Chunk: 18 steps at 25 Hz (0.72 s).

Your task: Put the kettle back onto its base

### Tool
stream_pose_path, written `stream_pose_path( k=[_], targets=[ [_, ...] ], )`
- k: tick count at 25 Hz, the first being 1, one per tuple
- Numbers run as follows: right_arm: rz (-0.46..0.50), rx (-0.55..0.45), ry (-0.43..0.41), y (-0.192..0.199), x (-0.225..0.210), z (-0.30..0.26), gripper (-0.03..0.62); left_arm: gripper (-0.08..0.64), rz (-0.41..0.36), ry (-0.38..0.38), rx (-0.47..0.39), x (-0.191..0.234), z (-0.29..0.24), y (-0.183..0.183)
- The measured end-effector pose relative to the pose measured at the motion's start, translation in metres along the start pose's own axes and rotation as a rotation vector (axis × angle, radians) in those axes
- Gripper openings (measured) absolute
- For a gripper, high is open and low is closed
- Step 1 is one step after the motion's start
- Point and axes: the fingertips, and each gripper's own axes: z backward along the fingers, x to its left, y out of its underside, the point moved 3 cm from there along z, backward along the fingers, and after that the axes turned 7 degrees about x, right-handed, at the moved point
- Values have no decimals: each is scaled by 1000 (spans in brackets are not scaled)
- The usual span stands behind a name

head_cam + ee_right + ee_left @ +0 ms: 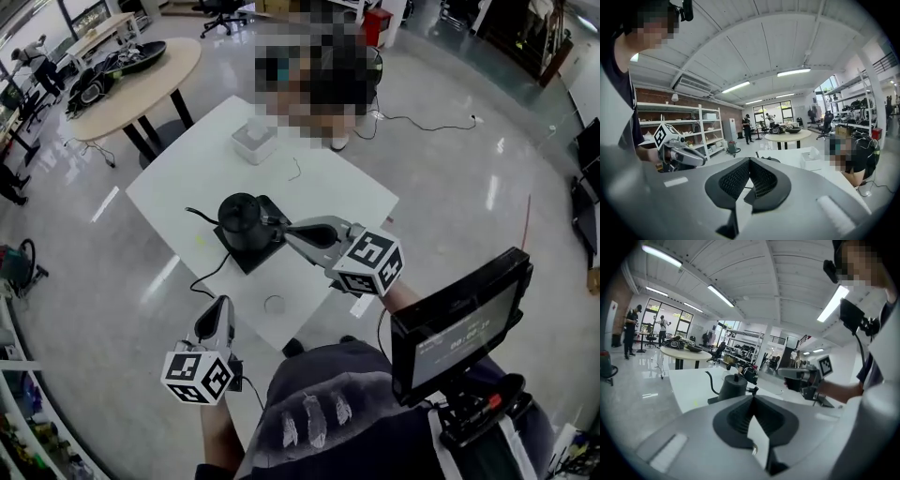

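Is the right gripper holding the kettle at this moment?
No, the right gripper has its jaws shut on nothing, and the kettle stands on its base.

Shows the right tool [750,164] with jaws pressed together on nothing, the kettle [768,159] top peeking just over them, a white box [813,158] on the white bench [786,156] beyond, and the left tool [701,161] leftward before shelving [689,122].

Overhead, two low views, kettle [242,217] perhaps shared

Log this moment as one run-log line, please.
kettle: on base, white table | right gripper: shut, empty, beside kettle | left gripper: shut, empty, by table's near edge
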Motion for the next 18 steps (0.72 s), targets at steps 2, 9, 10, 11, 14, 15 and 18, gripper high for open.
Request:
stream_pose_path(
  k=[2,9,10,11,14,15,18],
  targets=[
    [-16,-12,-36,4,1,6,2,2,6,-10,14,-12,-3,2],
    [-40,-54,-118,14,-1,55,2,2,-31,7,47,-76,-31,4],
    [-45,-56,-120,17,-5,65,2,2,-39,15,52,-87,-36,4],
    [-54,-58,-122,21,-9,74,2,2,-49,21,59,-97,-42,5],
    [-86,-66,-121,34,-13,99,2,2,-82,27,91,-121,-51,8],
    [-96,-69,-126,38,-11,107,2,2,-92,27,101,-128,-52,9],
    [-103,-70,-157,48,-11,134,2,2,-103,38,93,-157,-64,11]
  ],
)
